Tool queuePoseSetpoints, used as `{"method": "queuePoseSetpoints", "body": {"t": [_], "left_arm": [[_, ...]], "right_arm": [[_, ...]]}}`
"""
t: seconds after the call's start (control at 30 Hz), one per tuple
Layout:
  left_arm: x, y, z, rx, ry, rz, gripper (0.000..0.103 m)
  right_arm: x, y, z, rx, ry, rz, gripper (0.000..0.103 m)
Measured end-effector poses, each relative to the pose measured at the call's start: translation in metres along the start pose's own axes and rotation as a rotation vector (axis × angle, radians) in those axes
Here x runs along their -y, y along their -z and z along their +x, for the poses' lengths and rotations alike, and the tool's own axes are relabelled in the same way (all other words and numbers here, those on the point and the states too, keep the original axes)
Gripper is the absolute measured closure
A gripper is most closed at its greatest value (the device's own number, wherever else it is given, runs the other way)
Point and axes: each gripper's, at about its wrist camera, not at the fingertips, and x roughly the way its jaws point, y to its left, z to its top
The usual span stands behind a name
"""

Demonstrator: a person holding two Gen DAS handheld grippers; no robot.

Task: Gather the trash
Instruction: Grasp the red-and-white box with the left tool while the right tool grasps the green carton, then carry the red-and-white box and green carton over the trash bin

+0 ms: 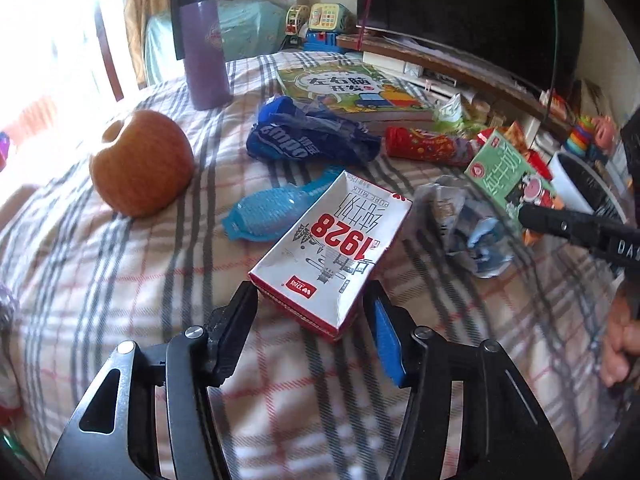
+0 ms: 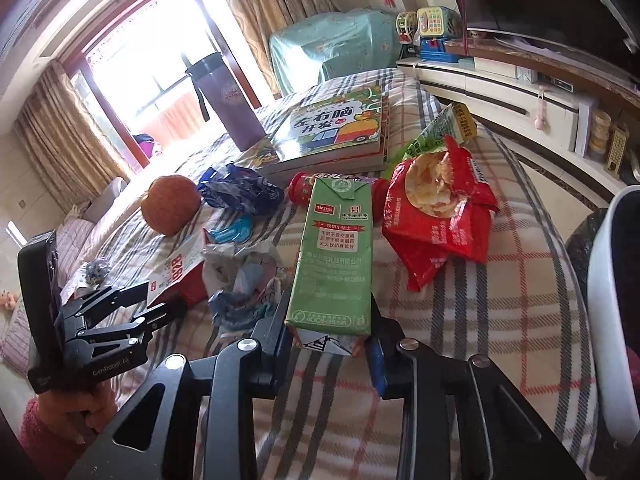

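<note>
The left gripper (image 1: pixel 312 312) grasps the near end of the red-and-white milk carton (image 1: pixel 332 256), one finger on each side, on the checked blanket (image 1: pixel 120 280). The right gripper (image 2: pixel 330 332) grasps the near end of the green milk carton (image 2: pixel 334 256), its fingers pressed against both sides. Between the two cartons lies a crumpled clear wrapper (image 2: pixel 244 276). Farther back lie a red chip bag (image 2: pixel 440 216), a blue wrapper (image 1: pixel 312 136) and a crushed blue bottle (image 1: pixel 272 208). An apple (image 1: pixel 140 168) sits at the left; a white bin (image 2: pixel 616 312) stands at the right.
</note>
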Motion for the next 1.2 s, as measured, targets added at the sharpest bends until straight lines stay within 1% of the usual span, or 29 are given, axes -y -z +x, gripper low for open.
{"method": "queuePoseSetpoints", "body": {"t": [0.13,0.33,0.5,0.57,0.67,0.73,0.77,0.8,0.83,0.93,0.97,1.0,1.03,1.07,1.2], "left_arm": [[0.013,0.013,-0.017,-0.001,0.04,-0.064,0.048],[0.038,0.04,-0.041,0.004,0.108,-0.145,0.049],[0.065,0.055,-0.051,-0.001,0.155,-0.159,0.049],[0.076,0.058,-0.052,-0.004,0.15,-0.14,0.049],[0.089,0.056,-0.048,-0.013,0.091,-0.09,0.047],[0.091,0.053,-0.045,-0.014,0.079,-0.08,0.046],[0.09,0.054,-0.044,-0.011,0.076,-0.079,0.044],[0.09,0.053,-0.042,-0.014,0.07,-0.076,0.043],[0.09,0.053,-0.038,-0.019,0.067,-0.073,0.043],[0.091,0.053,-0.033,-0.022,0.059,-0.065,0.043],[0.091,0.053,-0.032,-0.021,0.062,-0.067,0.043],[0.091,0.054,-0.034,-0.02,0.071,-0.073,0.044],[0.091,0.053,-0.034,-0.016,0.082,-0.085,0.045],[0.091,0.053,-0.035,-0.014,0.092,-0.096,0.045],[0.097,0.052,-0.037,-0.001,0.124,-0.127,0.046]], "right_arm": [[0.002,0.01,-0.023,0.012,-0.012,-0.013,0.071],[0.014,0.031,-0.056,0.019,-0.002,-0.025,0.071],[0.023,0.051,-0.069,-0.005,0.025,-0.041,0.071],[0.026,0.055,-0.07,-0.012,0.044,-0.052,0.071],[0.032,0.054,-0.065,-0.02,0.048,-0.037,0.067],[0.034,0.051,-0.064,-0.012,0.049,-0.029,0.066],[0.034,0.049,-0.062,-0.007,0.055,-0.026,0.059],[0.035,0.048,-0.06,-0.002,0.06,-0.025,0.055],[0.036,0.048,-0.059,0.002,0.063,-0.023,0.054],[0.037,0.048,-0.051,-0.007,0.062,-0.012,0.054],[0.036,0.049,-0.049,-0.009,0.057,-0.012,0.056],[0.036,0.05,-0.049,-0.008,0.058,-0.012,0.059],[0.035,0.051,-0.049,-0.007,0.061,-0.014,0.068],[0.035,0.052,-0.05,-0.003,0.063,-0.015,0.07],[0.037,0.055,-0.059,0.017,0.059,-0.015,0.07]]}}
